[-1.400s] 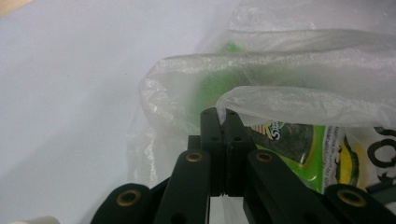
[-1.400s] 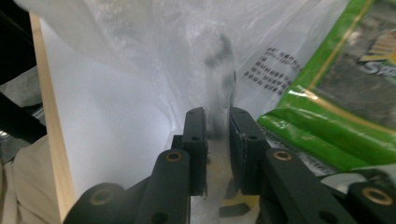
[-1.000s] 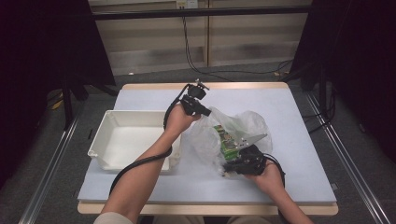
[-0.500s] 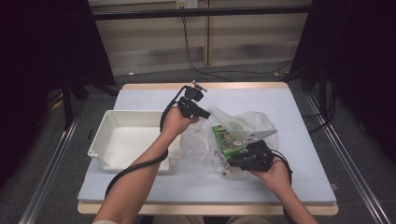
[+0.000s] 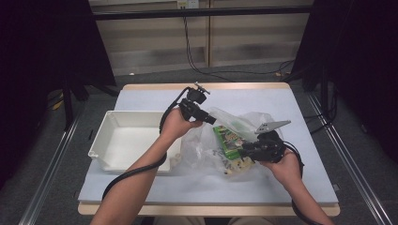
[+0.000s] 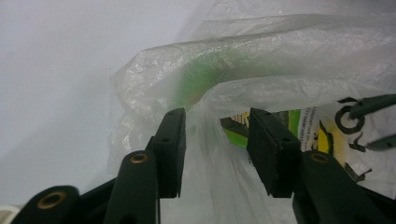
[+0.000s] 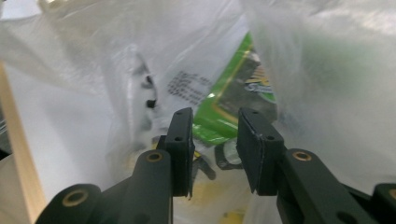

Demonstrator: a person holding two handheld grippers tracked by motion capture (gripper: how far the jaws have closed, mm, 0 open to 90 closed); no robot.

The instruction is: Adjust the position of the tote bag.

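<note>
A clear plastic bag point(image 5: 220, 140) lies crumpled on the table's middle with a green packet point(image 5: 226, 139) inside it. My left gripper point(image 5: 212, 120) reaches into the bag's upper edge from the left. In the left gripper view its jaws have just been opening; the left gripper point(image 6: 217, 149) is open, with loose bag film point(image 6: 210, 186) hanging between the jaws. My right gripper point(image 5: 242, 151) comes in from the right at the packet. Its jaws have also just been opening, and in its own view the right gripper point(image 7: 215, 147) is open before the green packet point(image 7: 229, 105), which lies behind film.
A white empty tray point(image 5: 109, 140) stands left of the bag, close to my left forearm. A pale blue mat point(image 5: 291, 183) covers the wooden table. Cables trail from both grippers, and dark curtains flank the table.
My right hand has lifted and drawn back to the right from the bag. The left gripper has shifted slightly at the bag's top edge. The bag's film stands looser.
</note>
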